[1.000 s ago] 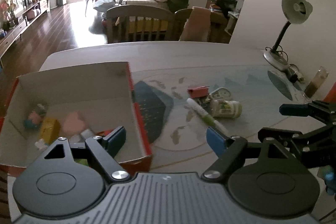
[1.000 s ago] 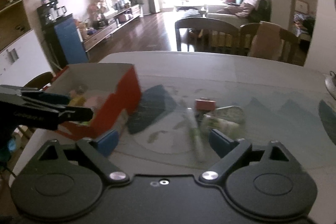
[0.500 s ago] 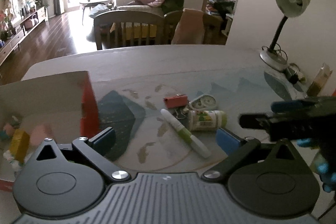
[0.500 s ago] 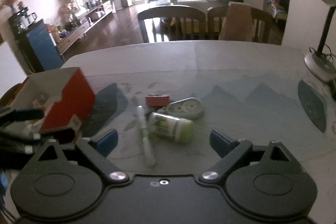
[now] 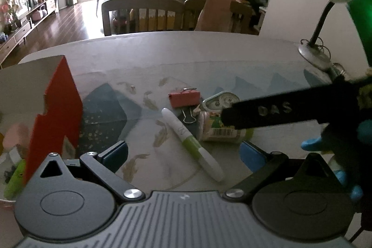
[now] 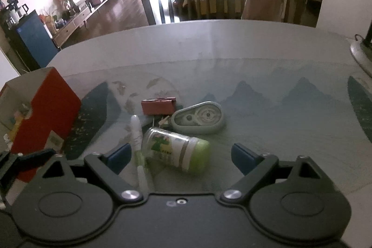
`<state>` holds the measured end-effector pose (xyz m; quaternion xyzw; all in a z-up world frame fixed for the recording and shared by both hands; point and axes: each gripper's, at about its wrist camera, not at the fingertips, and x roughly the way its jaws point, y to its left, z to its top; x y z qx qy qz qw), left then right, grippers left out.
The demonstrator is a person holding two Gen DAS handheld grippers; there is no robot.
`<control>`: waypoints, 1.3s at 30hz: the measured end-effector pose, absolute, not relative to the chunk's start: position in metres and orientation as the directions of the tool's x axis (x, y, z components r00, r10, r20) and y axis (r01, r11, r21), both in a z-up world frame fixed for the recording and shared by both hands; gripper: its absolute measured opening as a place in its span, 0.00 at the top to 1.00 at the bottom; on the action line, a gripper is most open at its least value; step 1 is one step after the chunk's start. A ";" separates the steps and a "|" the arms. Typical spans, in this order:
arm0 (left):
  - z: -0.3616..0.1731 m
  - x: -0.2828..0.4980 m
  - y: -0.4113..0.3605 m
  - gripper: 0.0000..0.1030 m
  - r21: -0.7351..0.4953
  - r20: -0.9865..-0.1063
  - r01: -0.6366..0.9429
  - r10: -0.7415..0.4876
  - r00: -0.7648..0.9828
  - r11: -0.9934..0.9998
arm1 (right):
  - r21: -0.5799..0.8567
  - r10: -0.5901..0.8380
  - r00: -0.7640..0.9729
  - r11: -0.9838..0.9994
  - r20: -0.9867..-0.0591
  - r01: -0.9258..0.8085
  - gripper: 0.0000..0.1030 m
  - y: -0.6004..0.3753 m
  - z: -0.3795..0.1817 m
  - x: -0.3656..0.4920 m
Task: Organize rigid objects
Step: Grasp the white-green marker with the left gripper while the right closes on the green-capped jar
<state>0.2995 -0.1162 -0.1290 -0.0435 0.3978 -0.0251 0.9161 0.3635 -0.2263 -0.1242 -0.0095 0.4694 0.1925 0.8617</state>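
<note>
My right tool (image 6: 180, 156) stands wide, empty, over the lying green-capped clear plastic jar (image 6: 175, 149): light, stiff, slippery; I would grip mid-body.

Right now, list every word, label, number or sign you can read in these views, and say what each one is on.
"DAS": pale letters on the black bar of the right gripper, left wrist view; possibly part of a longer word.
Barcode and picture label on the small jar: no text is legible.
Scribbled mark on the white marker: unreadable.
Sticker on the red box: too blurred.
Correction tape dispenser and red binder clip: no text visible.
</note>
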 end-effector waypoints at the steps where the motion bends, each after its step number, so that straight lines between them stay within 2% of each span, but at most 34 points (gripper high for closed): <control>1: -0.131 0.301 -0.118 0.00 -0.096 -0.726 0.010 -0.077 0.683 0.995 | 0.163 0.322 0.480 0.925 -0.816 -0.342 0.10 -0.225 -0.127 0.367; 20: -0.176 0.331 -0.132 0.03 -0.120 -0.767 -0.037 -0.069 0.638 0.992 | 0.144 0.316 0.388 0.900 -0.866 -0.411 0.15 -0.203 -0.158 0.402; 22: -0.178 0.333 -0.133 0.08 -0.119 -0.771 -0.037 -0.069 0.633 0.992 | 0.142 0.314 0.387 0.900 -0.867 -0.412 0.15 -0.203 -0.160 0.403; 24: -0.180 0.335 -0.135 0.16 -0.106 -0.778 -0.037 -0.060 0.626 0.994 | 0.153 0.319 0.377 0.900 -0.869 -0.409 0.21 -0.205 -0.160 0.403; 26: -0.182 0.337 -0.137 0.29 -0.099 -0.785 -0.033 -0.058 0.616 0.995 | 0.148 0.314 0.374 0.900 -0.873 -0.410 0.26 -0.207 -0.161 0.402; 32: -0.189 0.339 -0.141 0.48 -0.062 -0.797 -0.029 -0.032 0.603 0.998 | 0.164 0.321 0.373 0.904 -0.871 -0.395 0.30 -0.221 -0.160 0.399; 36: -0.191 0.337 -0.144 0.57 -0.016 -0.798 -0.019 -0.001 0.603 1.000 | 0.175 0.327 0.372 0.905 -0.869 -0.388 0.34 -0.230 -0.159 0.395; 37: -0.191 0.337 -0.144 0.60 -0.003 -0.799 -0.017 0.008 0.602 1.000 | 0.178 0.330 0.370 0.904 -0.868 -0.387 0.40 -0.232 -0.159 0.393; 39: -0.191 0.337 -0.144 0.68 -0.001 -0.800 -0.012 0.007 0.600 1.000 | 0.177 0.327 0.371 0.906 -0.869 -0.385 0.43 -0.235 -0.158 0.390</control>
